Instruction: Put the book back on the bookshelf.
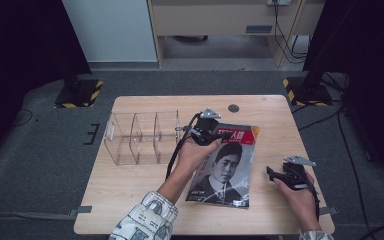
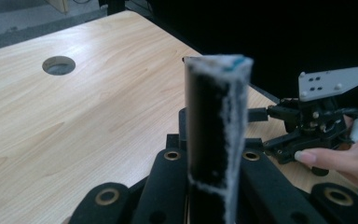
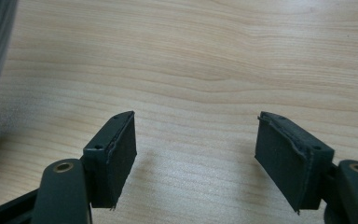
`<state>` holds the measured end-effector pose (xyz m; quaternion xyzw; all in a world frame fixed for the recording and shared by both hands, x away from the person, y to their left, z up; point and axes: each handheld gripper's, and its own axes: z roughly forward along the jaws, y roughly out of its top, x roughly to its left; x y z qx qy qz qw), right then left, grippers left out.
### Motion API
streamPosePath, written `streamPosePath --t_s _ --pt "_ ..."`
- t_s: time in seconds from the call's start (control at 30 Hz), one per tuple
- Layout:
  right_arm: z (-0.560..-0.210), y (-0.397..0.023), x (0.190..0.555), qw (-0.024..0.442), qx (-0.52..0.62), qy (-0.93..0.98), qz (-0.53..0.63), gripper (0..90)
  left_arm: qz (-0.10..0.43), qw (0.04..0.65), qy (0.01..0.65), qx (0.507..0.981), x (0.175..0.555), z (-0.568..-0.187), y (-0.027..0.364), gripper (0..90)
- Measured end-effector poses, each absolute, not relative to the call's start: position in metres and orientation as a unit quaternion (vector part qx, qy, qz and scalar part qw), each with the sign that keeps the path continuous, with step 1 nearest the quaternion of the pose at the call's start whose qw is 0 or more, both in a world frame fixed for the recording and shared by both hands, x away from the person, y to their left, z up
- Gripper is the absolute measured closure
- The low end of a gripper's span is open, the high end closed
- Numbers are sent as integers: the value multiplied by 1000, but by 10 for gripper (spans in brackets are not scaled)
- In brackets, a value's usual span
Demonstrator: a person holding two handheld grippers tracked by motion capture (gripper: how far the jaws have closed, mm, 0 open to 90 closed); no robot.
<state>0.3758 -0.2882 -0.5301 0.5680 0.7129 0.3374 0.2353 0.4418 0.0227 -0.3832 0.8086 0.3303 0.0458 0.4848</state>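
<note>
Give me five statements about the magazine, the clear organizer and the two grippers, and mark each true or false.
1. The left gripper is at the magazine's top edge. True.
2. The right gripper is clamped on the magazine. False: its jaws stand open over bare table.
3. The clear organizer lies left of the magazine. True.
4. The magazine is slotted into the organizer. False: it is on the table beside it.
5. The left gripper's jaws are shut. True.

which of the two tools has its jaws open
The right tool, resting beside the magazine: a wide gap shows between its pads. The left tool is shut.
</note>
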Motion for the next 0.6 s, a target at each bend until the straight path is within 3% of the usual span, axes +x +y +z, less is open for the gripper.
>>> streamPosePath --t_s 0.6 --pt "-537 -286 377 239 565 720 324 214 56 522 332 784 438 -349 48 865"
